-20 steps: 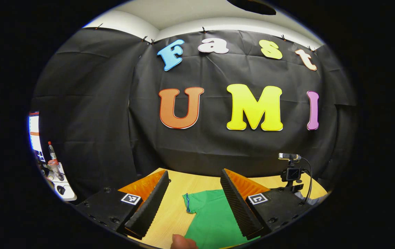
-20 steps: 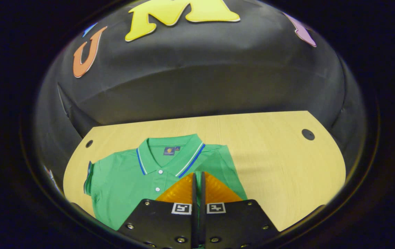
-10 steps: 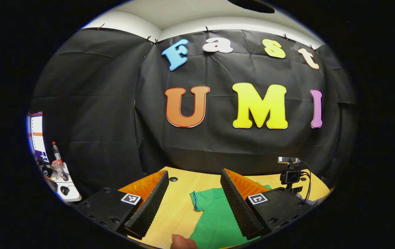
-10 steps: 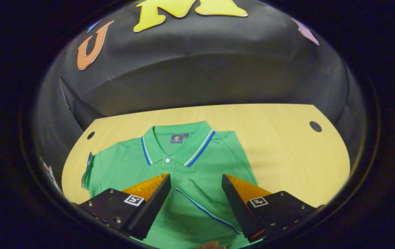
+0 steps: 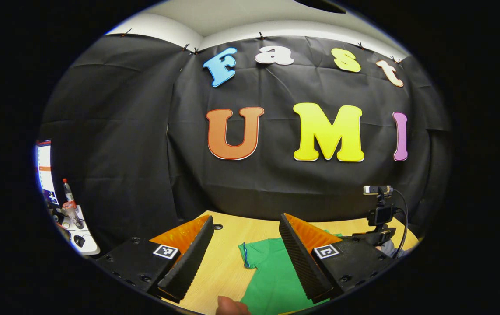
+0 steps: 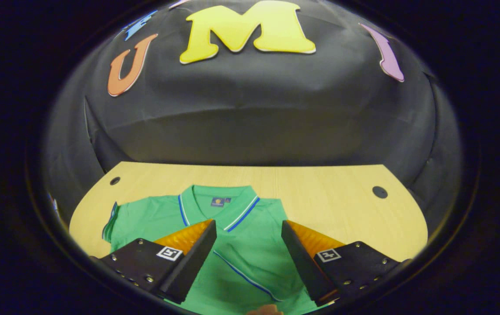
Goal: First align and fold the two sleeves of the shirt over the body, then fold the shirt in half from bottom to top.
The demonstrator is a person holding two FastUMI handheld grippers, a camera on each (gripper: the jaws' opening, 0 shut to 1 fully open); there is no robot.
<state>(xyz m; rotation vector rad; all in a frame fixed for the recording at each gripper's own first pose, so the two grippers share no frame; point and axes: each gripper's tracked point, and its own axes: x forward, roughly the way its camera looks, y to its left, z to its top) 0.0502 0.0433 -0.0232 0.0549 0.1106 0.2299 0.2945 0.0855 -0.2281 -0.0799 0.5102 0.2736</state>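
Note:
A green polo shirt with a blue-and-white trimmed collar lies flat on the wooden table, collar toward the back wall. Its right sleeve is folded over the body, the striped cuff edge running diagonally. My right gripper hovers open above that folded sleeve with nothing between its fingers. The other sleeve still lies out at the shirt's left side. In the left gripper view, my left gripper stands open above the table, over that sleeve and its striped cuff.
A small camera on a stand with a cable sits at the table's right in the left gripper view. A side desk with a bottle and a screen stands far left. Cable holes mark the table's back corners. A fingertip shows at the bottom edge.
My right gripper opened, letting go of the right sleeve over the shirt's body, then drew back and up. The left gripper stayed open and shifted only slightly.

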